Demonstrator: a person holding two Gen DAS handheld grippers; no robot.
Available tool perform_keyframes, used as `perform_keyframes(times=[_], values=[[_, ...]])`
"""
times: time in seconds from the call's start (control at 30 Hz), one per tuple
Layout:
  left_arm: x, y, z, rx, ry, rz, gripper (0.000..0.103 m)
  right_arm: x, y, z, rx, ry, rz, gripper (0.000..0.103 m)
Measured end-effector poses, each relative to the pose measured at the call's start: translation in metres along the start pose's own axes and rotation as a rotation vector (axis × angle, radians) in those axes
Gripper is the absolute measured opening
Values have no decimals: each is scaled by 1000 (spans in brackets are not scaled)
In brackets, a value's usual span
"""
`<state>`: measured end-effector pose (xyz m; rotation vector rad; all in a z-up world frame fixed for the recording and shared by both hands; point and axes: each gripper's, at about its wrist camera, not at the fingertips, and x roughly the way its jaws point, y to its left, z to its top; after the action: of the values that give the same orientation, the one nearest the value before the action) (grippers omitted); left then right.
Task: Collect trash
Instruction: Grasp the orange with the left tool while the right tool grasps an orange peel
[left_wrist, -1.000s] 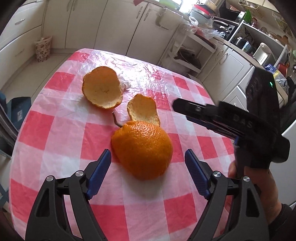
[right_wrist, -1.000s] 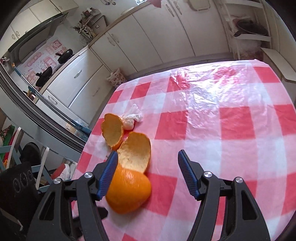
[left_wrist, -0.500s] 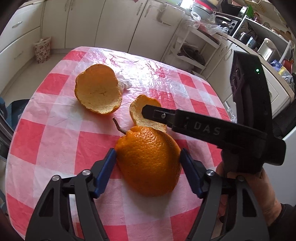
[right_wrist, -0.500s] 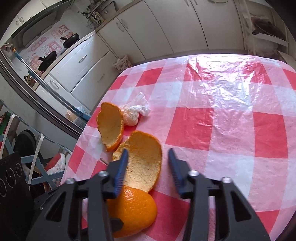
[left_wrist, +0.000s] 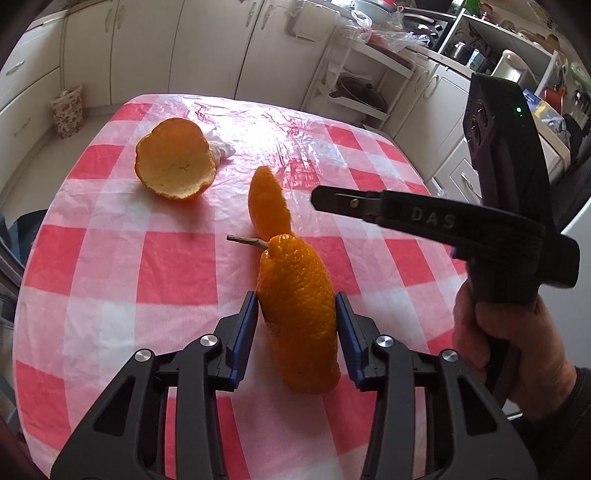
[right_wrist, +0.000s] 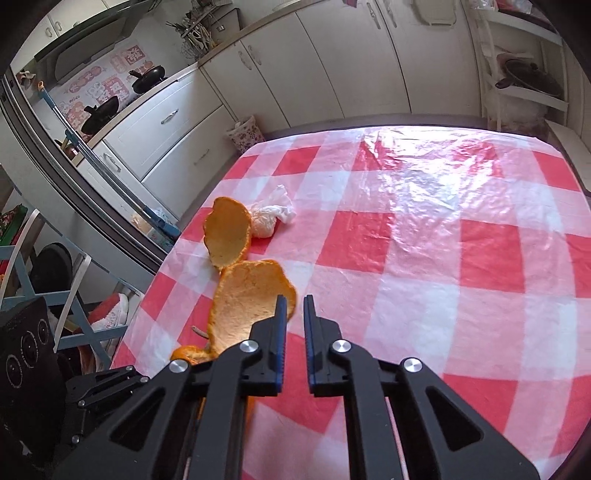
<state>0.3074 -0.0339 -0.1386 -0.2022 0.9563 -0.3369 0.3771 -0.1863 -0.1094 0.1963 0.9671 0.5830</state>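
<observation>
Pinching a big folded orange peel (left_wrist: 299, 317), your left tongs (left_wrist: 295, 325) press both blue pads against its pebbly skin; it is squeezed narrow and upright at the near middle of the desk (left_wrist: 110, 258). A thin brown stem (left_wrist: 247, 240) sticks out left from the peel's far tip. Just beyond it a second peel piece (left_wrist: 269, 206) stands on edge, and your right tongs (right_wrist: 293, 317) are on it: in the right wrist view the jaws are nearly pressed together, a thin gap showing, with the left pad overlapping the pale pithy rim of that piece (right_wrist: 247, 306). You cannot tell whether it is actually gripped or only touched. In the left wrist view those right tongs (left_wrist: 321, 197) reach in from the right as a dark bar, tip just beside the standing piece, your right hand (left_wrist: 509, 339) wrapped on the handle.

Far left sits a third peel, a cup-shaped half (left_wrist: 175, 160) with its white inside showing, and touching its far side is a small crumpled white wad (right_wrist: 271, 218), mostly hidden behind it in the left view. Desk cover is glossy wrinkled plastic in red and white checks, with glare at the far end. A floral bin (right_wrist: 245, 133) stands on the floor by the cream cabinets, well apart from the desk.
</observation>
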Motion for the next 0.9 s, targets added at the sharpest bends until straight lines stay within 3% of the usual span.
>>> perform_keyframes(times=[0.2,0.27,0.3,0.37,0.53,0.63,0.7,0.77,0.8,0.83,0.9], values=[[-18,-8,-21,45,7,11,39,-16,0,-20,-1,24,-8,10],[-27,-8,-28,61,18,6,39,-17,0,-26,12,32,-3,18],[-30,-5,-31,60,27,-1,39,-15,0,-27,26,38,22,37],[-36,1,-37,47,45,-15,39,-11,5,-29,31,38,61,55],[-48,28,-50,-41,86,-79,42,15,33,-33,-24,96,93,57],[-50,30,-50,-41,88,-86,44,27,51,-38,-80,97,79,61],[-51,29,-50,-30,92,-86,44,31,58,-37,-106,91,67,60],[-50,28,-50,-17,94,-78,45,34,61,-39,-123,93,62,42],[-50,27,-48,-13,94,-75,45,37,62,-39,-128,108,62,24],[-49,26,-47,-11,95,-72,45,38,62,-39,-140,109,47,11],[-50,27,-45,-14,92,-68,46,36,62,-38,-158,112,39,11]])
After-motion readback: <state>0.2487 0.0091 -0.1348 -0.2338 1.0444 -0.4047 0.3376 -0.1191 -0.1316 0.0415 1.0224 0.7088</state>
